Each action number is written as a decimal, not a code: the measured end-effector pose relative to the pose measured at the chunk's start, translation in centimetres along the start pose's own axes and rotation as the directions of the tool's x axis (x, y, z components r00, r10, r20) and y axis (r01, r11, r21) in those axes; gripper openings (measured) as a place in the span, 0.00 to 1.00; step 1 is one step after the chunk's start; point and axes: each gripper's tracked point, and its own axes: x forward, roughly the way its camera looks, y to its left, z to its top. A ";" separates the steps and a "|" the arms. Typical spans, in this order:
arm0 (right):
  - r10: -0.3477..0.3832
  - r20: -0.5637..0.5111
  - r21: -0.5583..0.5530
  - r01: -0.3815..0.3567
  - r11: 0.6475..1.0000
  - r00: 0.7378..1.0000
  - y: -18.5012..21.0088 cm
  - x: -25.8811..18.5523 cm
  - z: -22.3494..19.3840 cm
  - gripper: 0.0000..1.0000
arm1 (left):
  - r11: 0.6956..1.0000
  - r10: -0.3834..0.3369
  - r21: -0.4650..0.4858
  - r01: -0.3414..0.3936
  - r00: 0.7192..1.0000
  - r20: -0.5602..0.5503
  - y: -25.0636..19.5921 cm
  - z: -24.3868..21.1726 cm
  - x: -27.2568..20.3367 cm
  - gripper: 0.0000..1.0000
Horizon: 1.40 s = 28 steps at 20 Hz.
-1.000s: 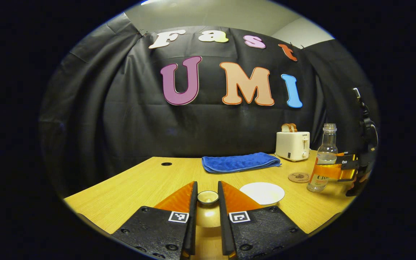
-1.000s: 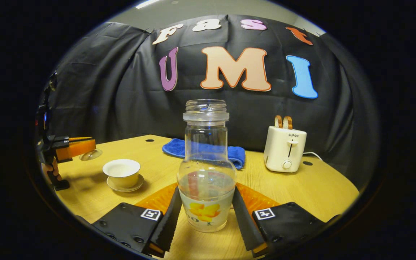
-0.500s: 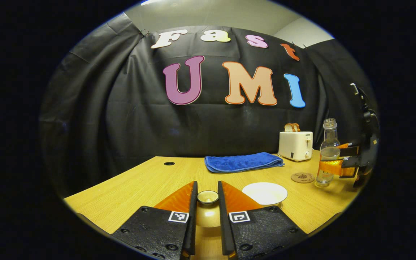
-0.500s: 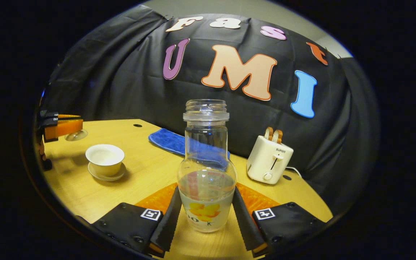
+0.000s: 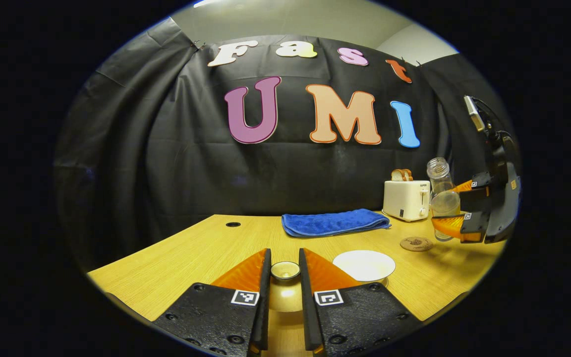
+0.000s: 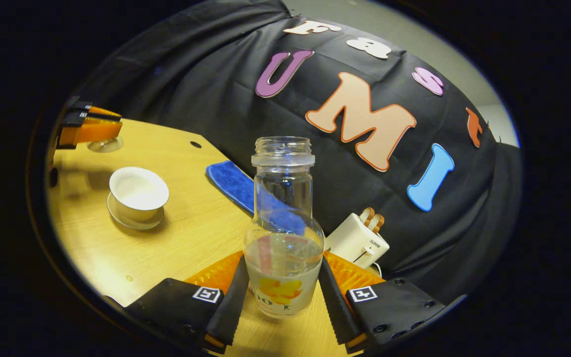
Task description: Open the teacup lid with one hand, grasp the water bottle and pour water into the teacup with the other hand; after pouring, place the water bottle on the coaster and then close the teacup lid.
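Note:
My left gripper [image 5: 284, 256] is shut on the knob of the teacup lid [image 5: 285, 270], holding it off the cup. The open white teacup [image 5: 364, 264] stands just right of it on its saucer. In the right gripper view that cup [image 6: 138, 190] sits at the left, with the left gripper [image 6: 89, 130] and lid [image 6: 104, 145] beyond it. My right gripper [image 6: 283, 263] is shut on the glass water bottle [image 6: 284, 233], part full and uncapped. The bottle [image 5: 439, 173] hangs tilted above the table, right of the round coaster [image 5: 416, 243].
A folded blue towel [image 5: 335, 222] lies at the back of the wooden table [image 5: 206, 253]. A white toaster [image 5: 407, 199] with bread stands at the back right, behind the coaster. A cable hole [image 5: 232, 224] is in the tabletop at the far left.
The right gripper has lifted the bottle off the table and tipped it to the left, towards the cup's side. The left gripper and lid have stayed still.

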 end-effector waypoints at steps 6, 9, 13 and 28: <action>0.003 -0.021 -0.181 -0.007 0.983 1.000 2.3 1.0 0.4 0.78 | 1.000 0.000 -0.001 0.000 1.000 -0.001 -0.1 0.0 0.1 0.26; -0.015 -0.012 -0.297 0.011 0.955 1.000 2.7 1.6 1.0 0.78 | 1.000 0.000 -0.001 0.000 1.000 -0.001 0.0 -0.1 0.0 0.26; -0.039 0.008 -0.442 0.039 0.896 0.999 3.1 2.0 1.3 0.78 | 1.000 -0.001 -0.002 0.001 1.000 -0.001 0.0 -0.1 0.1 0.26; -0.042 0.083 -0.734 0.090 0.673 0.996 5.1 1.8 3.1 0.78 | 1.000 -0.001 -0.002 0.001 1.000 -0.001 0.0 0.0 0.2 0.26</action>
